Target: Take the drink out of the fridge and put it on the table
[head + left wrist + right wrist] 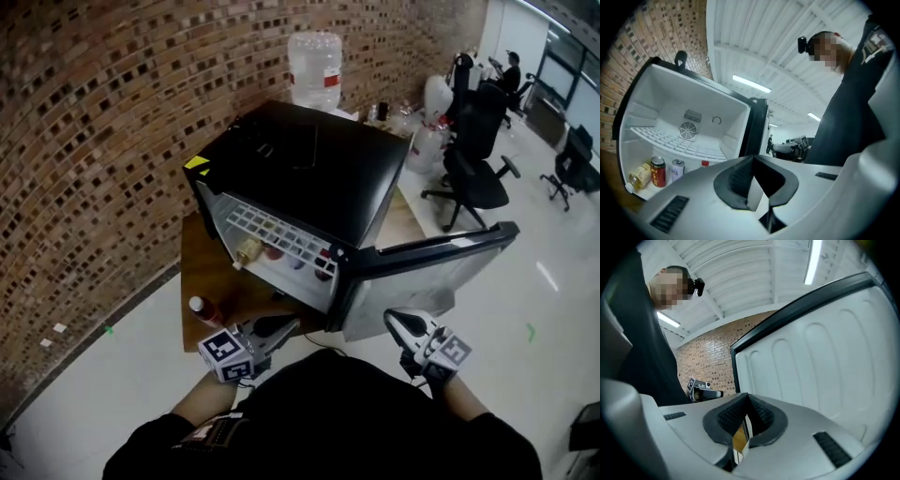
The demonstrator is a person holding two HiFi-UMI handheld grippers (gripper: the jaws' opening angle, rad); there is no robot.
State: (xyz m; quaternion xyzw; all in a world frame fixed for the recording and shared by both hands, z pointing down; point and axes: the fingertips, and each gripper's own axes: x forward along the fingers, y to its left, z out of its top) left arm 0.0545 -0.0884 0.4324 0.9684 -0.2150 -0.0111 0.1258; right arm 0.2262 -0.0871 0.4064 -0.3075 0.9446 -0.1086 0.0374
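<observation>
A black mini fridge [309,164] stands on a wooden table [211,272] with its door [427,267] swung open to the right. On its bottom shelf I see a yellowish bottle [640,176], a red can [658,171], a pale can [677,169] and a red cap [705,163]. My left gripper [281,325] is level in front of the opening, its jaws shut [752,159] with nothing between them. My right gripper [398,322] sits below the open door, also shut and empty [747,397], facing the door's white inner panel [825,362].
A red-capped bottle [202,309] rests on the table left of the left gripper. A brick wall [94,141] runs along the left. A water jug [315,66] stands behind the fridge, and office chairs [478,169] stand at the back right.
</observation>
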